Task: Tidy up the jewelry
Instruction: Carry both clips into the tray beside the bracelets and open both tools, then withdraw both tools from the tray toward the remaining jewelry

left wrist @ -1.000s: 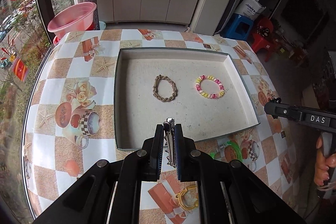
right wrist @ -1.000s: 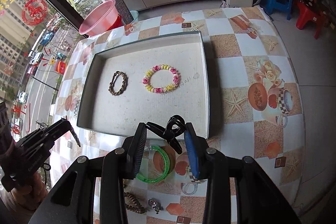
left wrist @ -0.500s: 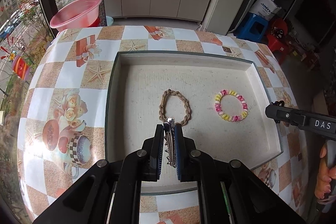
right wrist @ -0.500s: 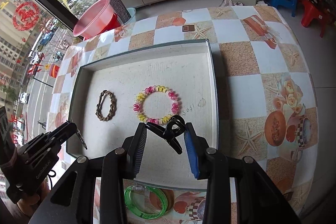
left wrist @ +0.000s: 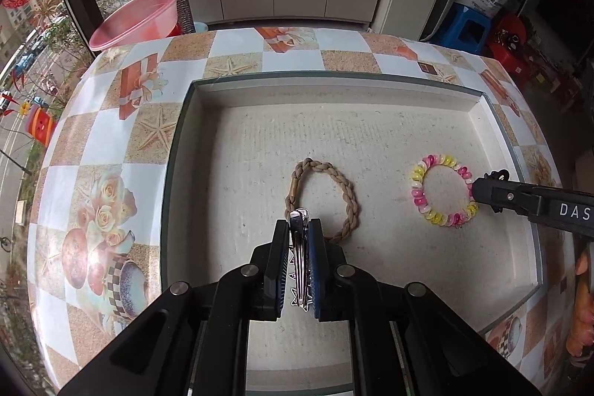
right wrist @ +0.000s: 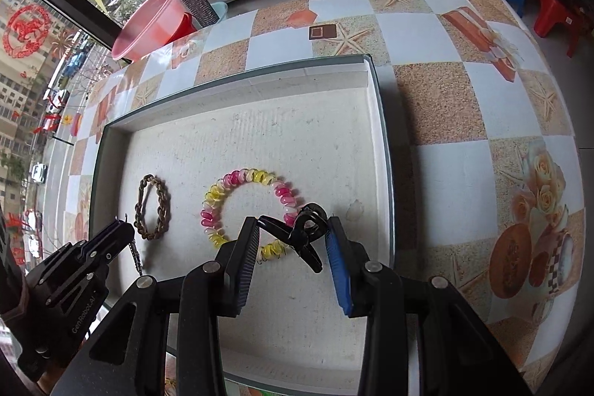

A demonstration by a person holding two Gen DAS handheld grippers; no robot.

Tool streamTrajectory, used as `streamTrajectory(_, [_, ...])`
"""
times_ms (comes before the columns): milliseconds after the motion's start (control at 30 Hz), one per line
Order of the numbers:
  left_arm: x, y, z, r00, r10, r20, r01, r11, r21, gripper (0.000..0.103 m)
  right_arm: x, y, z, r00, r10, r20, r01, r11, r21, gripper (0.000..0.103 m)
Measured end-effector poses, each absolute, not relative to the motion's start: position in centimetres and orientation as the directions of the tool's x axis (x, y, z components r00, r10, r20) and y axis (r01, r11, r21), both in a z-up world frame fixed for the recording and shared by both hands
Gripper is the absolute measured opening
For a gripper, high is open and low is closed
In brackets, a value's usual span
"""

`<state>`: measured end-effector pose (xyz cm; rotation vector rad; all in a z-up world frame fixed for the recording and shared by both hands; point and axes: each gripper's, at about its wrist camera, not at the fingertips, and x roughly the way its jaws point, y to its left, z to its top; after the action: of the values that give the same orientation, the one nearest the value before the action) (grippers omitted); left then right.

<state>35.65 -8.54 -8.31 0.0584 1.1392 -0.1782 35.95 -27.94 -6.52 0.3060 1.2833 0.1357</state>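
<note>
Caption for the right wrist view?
Right gripper holds a black claw clip over the tray, above the spiral bracelet.

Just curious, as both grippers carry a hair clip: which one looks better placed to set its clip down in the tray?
Probably the left gripper: its silver metal hair clip hangs beside the braided brown bracelet, over bare tray floor.
</note>
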Motion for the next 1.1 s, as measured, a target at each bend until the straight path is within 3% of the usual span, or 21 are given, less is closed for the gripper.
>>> streamTrajectory(267, [35.6, -9.3, -9.1, 0.404, -0.070, -0.912, 0.187, 0.982, 0.008, 0.023, 36.2, -27.3, -6.9, 0.282, 0.237, -0.930, 0.026, 0.967, 0.255, 0.042])
streamTrajectory(467, [35.5, -9.4, -9.0, 0.399, -0.056, -0.915, 0.186, 0.982, 0.021, 0.023, 36.3, -27.3, -6.8, 0.276, 0.282, -0.919, 0.033, 0.953, 0.302, 0.071])
streamTrajectory(567, [35.4, -9.5, -8.8, 0.403, -0.054, -0.913, 0.192, 0.981, 0.027, 0.023, 36.1, -27.7, -6.7, 0.286, 0.330, -0.900, 0.057, 0.931, 0.360, 0.073])
streamTrajectory(633, [35.3, -9.5, -8.5, 0.411, -0.059, -0.910, 0.195, 0.980, 0.025, 0.023, 35.8, -28.1, -6.2, 0.314, 0.375, -0.873, 0.069, 0.908, 0.414, 0.082])
streamTrajectory(800, [35.2, -9.4, -8.0, 0.417, -0.065, -0.906, 0.201, 0.979, 0.022, 0.023, 34.9, -28.8, -4.2, 0.376, 0.389, -0.841, 0.064, 0.894, 0.443, 0.083])
streamTrajectory(833, [35.2, -9.4, -8.0, 0.416, -0.068, -0.907, 0.202, 0.979, 0.020, 0.026, 34.7, -29.1, -3.8, 0.386, 0.394, -0.834, 0.069, 0.889, 0.452, 0.083])
streamTrajectory(867, [35.2, -9.4, -7.8, 0.416, -0.071, -0.906, 0.202, 0.979, 0.016, 0.062, 34.5, -29.3, -3.4, 0.394, 0.400, -0.827, 0.075, 0.883, 0.463, 0.083])
streamTrajectory(900, [35.1, -9.4, -7.7, 0.421, -0.069, -0.905, 0.197, 0.980, 0.017, 0.090, 34.2, -29.6, -3.1, 0.402, 0.405, -0.821, 0.081, 0.877, 0.473, 0.083])
streamTrajectory(933, [34.8, -9.3, -7.2, 0.455, -0.065, -0.888, 0.181, 0.983, 0.021, 0.103, 33.8, -29.9, -2.8, 0.408, 0.407, -0.817, 0.088, 0.873, 0.479, 0.083])
streamTrajectory(1100, [34.4, -9.9, -5.7, 0.465, -0.087, -0.881, 0.217, 0.976, 0.018, 0.103, 32.1, -30.2, -1.9, 0.417, 0.403, -0.814, 0.094, 0.872, 0.480, 0.083])
